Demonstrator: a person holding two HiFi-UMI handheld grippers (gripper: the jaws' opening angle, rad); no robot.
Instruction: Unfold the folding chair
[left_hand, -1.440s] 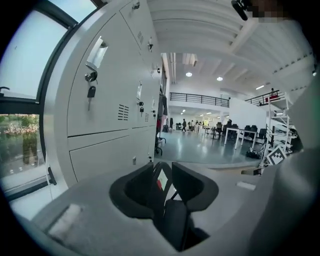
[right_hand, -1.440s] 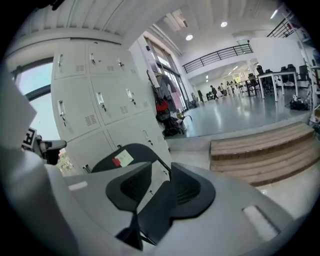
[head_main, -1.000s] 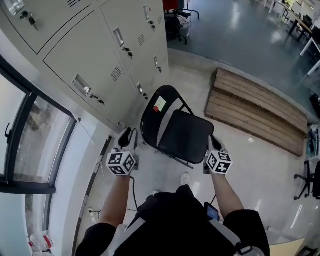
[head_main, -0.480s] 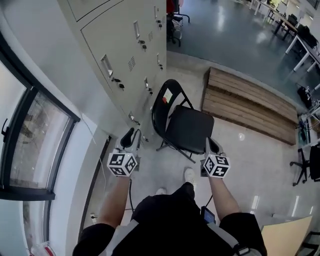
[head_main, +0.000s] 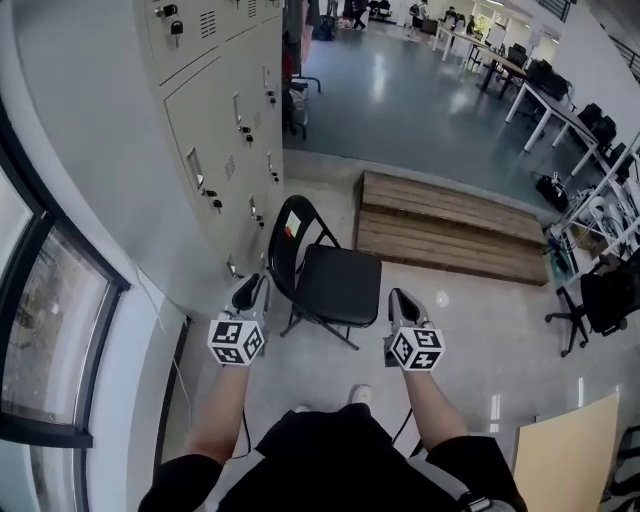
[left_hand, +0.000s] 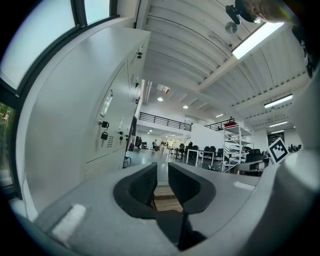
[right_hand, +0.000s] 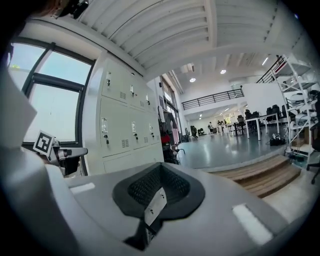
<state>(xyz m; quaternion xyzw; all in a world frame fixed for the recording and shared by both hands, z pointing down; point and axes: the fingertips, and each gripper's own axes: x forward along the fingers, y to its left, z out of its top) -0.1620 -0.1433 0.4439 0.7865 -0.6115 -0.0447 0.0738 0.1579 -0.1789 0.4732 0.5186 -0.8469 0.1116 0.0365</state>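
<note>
The folding chair (head_main: 335, 285) stands opened on the floor at about 12 o'clock from the person, its seat lying flat and its legs spread. The backrest is toward the lockers (head_main: 215, 130) at 10 o'clock, and the wooden platform (head_main: 450, 235) lies beyond at 1 o'clock. Judging by that, the unfolding looks done, and little seems left beyond checking that the chair sits steady. The left gripper (head_main: 248, 294) hangs just beside the chair at 9 o'clock of the seat, its jaws a little apart and closing on nothing. The right gripper (head_main: 401, 304), at 3 o'clock of the seat, has its jaws pressed together and empty. Neither one touches the chair.
</note>
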